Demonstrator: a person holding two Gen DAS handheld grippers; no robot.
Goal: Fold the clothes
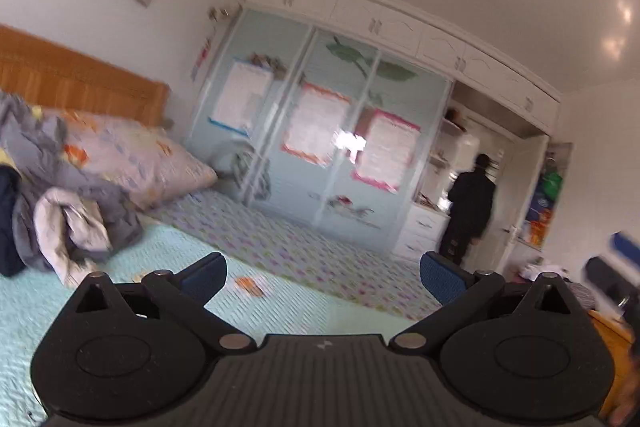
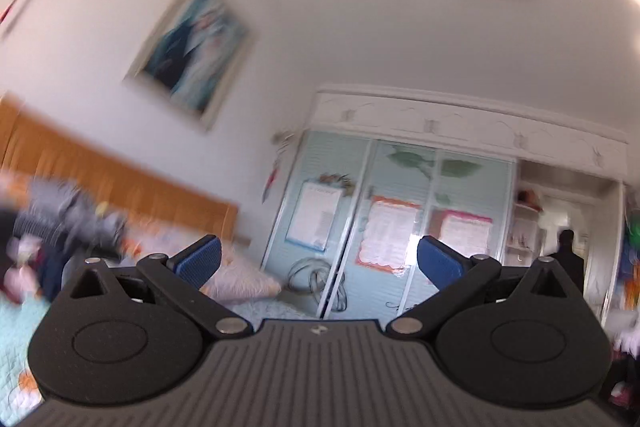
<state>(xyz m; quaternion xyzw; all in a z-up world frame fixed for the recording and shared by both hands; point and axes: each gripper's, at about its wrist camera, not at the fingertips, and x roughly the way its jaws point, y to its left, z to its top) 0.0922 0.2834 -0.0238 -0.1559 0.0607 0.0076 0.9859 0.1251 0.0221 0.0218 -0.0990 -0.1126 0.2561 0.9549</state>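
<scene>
**Inspector:** Left to right, please. Where are the clothes?

**Assistant:** A crumpled heap of clothes point(image 1: 60, 203) lies on the bed point(image 1: 280, 307), well to the left of the left tool point(image 1: 323, 277) and ahead of it. Grey and white garments show, with a dark one at the edge. The right wrist view has the same heap far left of the right tool point(image 2: 319, 261), blurred.

**Inspector:** Tool condition?

**Assistant:** Both stand spread wide, blue pads well apart, nothing between them. Both point across the room at the wardrobe point(image 1: 320, 155), not at the bed.

**Inspector:** Anything beyond?

**Assistant:** A person point(image 1: 470, 207) in dark clothing stands at the doorway, far right.

**Inspector:** Recommendation?

**Assistant:** In my judgement no garment is yet taken. Tip both tools down and swing left. Take one garment only, by an edge, and spread it on the bare quilt near the tools before creasing.
</scene>
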